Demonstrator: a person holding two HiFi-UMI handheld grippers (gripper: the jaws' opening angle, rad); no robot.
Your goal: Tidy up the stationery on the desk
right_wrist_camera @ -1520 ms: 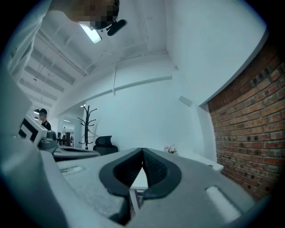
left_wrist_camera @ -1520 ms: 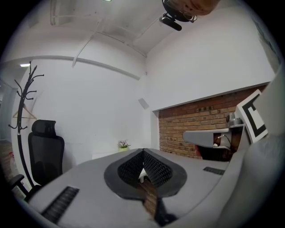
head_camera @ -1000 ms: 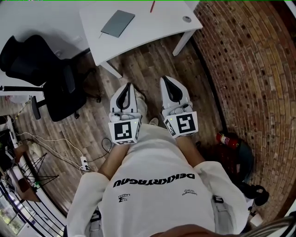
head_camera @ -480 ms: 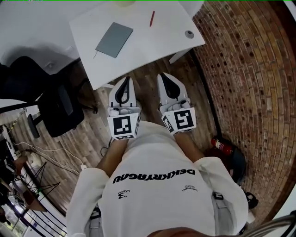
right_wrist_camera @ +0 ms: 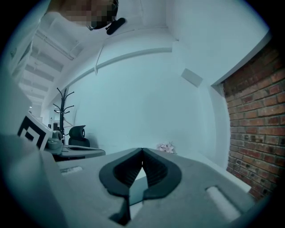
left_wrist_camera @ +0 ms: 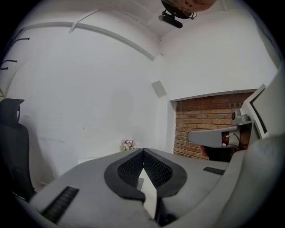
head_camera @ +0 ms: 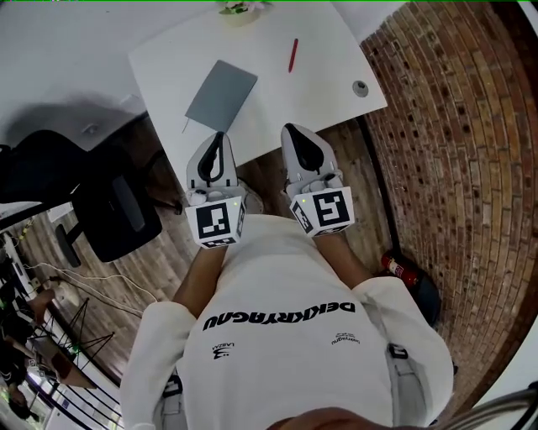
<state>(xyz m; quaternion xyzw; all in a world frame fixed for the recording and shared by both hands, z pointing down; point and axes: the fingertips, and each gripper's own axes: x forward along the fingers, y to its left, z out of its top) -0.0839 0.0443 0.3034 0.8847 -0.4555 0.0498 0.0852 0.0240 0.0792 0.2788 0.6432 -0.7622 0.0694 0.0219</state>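
A white desk [head_camera: 319, 92] stands just ahead of me in the head view. On it lie a grey notebook [head_camera: 221, 95] and, farther back, a red pen [head_camera: 292, 55]. A small pot of pale flowers [head_camera: 238, 7] sits at the desk's far edge and shows over the jaws in both gripper views, as flowers [left_wrist_camera: 128, 144] and flowers [right_wrist_camera: 167, 147]. My left gripper [head_camera: 220, 136] is shut and empty, its tip over the desk's near edge just short of the notebook. Beside it my right gripper [head_camera: 291, 128] is also shut with nothing in it. Both point almost level at the white wall.
A black office chair [head_camera: 109, 210] stands left of the desk. A brick wall [head_camera: 454, 151] runs along the right, with a red fire extinguisher [head_camera: 395, 267] at its foot. Cables [head_camera: 84, 277] lie on the wooden floor at left. A round grey grommet [head_camera: 360, 87] sits at the desk's right corner.
The person has walked toward the desk with both grippers held shut. The desk has come closer, and the gripper tips now reach its near edge.
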